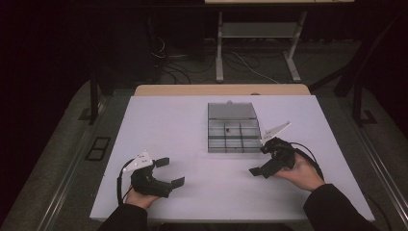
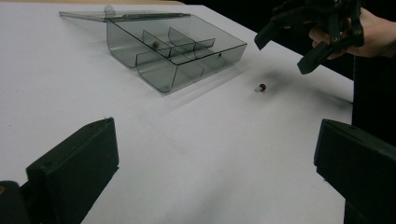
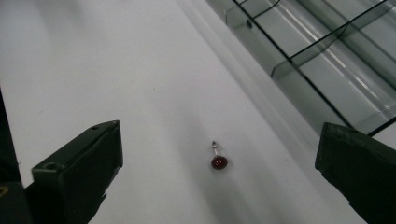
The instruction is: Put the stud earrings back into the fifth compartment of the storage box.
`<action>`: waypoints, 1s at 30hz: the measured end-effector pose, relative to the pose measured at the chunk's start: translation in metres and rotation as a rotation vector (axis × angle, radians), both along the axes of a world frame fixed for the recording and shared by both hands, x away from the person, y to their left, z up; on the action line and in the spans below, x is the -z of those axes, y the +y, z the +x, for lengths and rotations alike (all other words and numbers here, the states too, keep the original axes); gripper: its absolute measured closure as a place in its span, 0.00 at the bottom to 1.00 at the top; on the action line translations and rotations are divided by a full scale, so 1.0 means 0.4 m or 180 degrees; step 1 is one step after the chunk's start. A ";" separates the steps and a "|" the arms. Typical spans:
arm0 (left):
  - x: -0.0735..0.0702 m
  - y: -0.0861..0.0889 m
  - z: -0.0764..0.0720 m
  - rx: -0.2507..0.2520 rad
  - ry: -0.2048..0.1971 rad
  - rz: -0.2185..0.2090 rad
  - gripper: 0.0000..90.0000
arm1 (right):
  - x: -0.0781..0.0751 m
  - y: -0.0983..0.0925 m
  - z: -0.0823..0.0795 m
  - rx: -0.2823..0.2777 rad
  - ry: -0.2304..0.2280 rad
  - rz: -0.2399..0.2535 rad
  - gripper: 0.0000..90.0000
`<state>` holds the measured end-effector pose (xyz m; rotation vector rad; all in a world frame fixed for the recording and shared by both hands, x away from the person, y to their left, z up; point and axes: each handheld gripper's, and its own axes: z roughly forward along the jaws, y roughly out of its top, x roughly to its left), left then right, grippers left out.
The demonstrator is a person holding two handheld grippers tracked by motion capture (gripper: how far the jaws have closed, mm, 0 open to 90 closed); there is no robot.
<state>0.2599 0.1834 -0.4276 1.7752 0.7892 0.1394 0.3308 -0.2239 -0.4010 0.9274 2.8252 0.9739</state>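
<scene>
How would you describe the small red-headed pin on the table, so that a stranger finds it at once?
Start at the clear compartment box standing open on the white table. Just off its near corner, below the open right gripper, lies the pin. It alone lies loose on the table: a round dark-red head on a short metal point.

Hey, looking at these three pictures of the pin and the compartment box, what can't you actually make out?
- Small red-headed pin: in the high view, too small to find on the table.
- Dark speck in a rear compartment of the clear box: too small and blurred in the left gripper view to identify.
- Clear box: cut off by the top and right edges of the right gripper view.
- Right hand-held gripper: its upper part is cut off by the left gripper view's top edge.
</scene>
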 end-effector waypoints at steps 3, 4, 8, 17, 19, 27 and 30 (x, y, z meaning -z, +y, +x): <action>0.000 0.000 0.000 0.0000 -0.0002 0.0000 0.00 | 0.012 0.006 -0.002 -0.0028 0.0007 -0.0049 0.00; 0.000 0.000 0.000 0.0001 -0.0001 0.0003 0.00 | 0.015 0.008 -0.003 -0.0036 0.0029 -0.0062 0.00; 0.000 0.000 0.000 0.0001 -0.0003 0.0004 0.00 | 0.026 0.016 -0.005 -0.0071 0.0043 -0.0127 0.03; 0.000 -0.002 -0.001 0.0009 -0.0004 0.0004 0.00 | 0.051 0.035 -0.014 -0.0248 0.0066 -0.0343 0.30; 0.000 -0.002 -0.001 0.0012 -0.0006 0.0005 0.00 | 0.055 0.038 -0.015 -0.0259 0.0040 -0.0394 0.36; 0.000 -0.002 -0.001 0.0009 -0.0014 0.0010 0.00 | 0.066 0.043 -0.015 -0.0300 -0.0095 -0.0579 0.59; 0.000 -0.001 -0.001 0.0009 -0.0016 0.0010 0.00 | 0.069 0.044 -0.014 -0.0281 -0.0138 -0.0611 0.67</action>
